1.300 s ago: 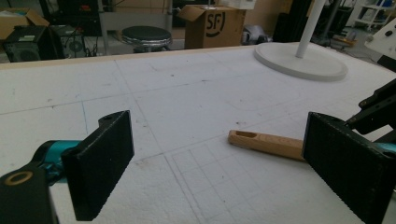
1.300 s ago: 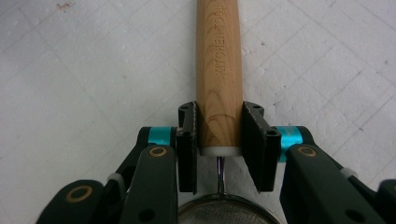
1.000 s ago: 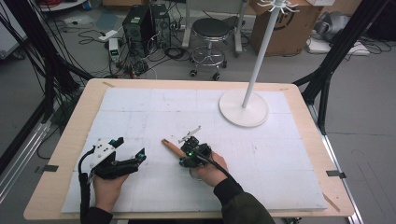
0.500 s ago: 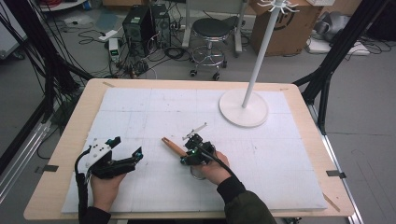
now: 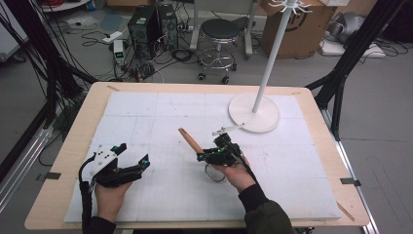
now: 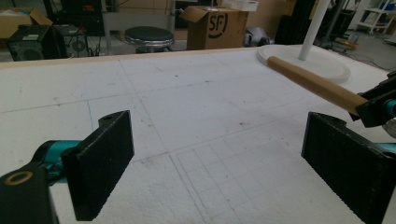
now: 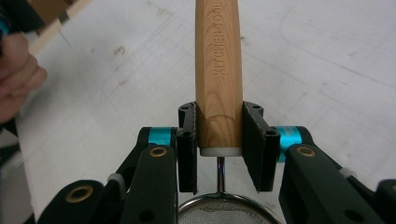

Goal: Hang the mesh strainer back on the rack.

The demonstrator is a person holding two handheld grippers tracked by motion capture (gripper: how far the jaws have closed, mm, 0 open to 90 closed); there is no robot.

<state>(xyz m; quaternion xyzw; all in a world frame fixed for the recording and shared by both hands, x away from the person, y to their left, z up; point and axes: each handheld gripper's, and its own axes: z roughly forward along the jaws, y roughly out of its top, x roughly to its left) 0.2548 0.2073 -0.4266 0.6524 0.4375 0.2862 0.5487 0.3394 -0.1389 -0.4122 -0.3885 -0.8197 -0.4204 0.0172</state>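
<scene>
Your right gripper [image 7: 218, 144] is clamped on the wooden handle [image 7: 218, 70] of a small strainer, jaws pressing both sides near the handle's lower end. The handle juts up and away over the white foam mat [image 5: 160, 117], off the surface. Only the top rim of the strainer's mesh bowl [image 7: 219, 212] shows below the jaws; the rest is cut off. Your left gripper [image 6: 219, 154] rests low on the mat, jaws spread wide with nothing between them. The white coat stand [image 5: 254, 112] sits beyond, well apart from both.
</scene>
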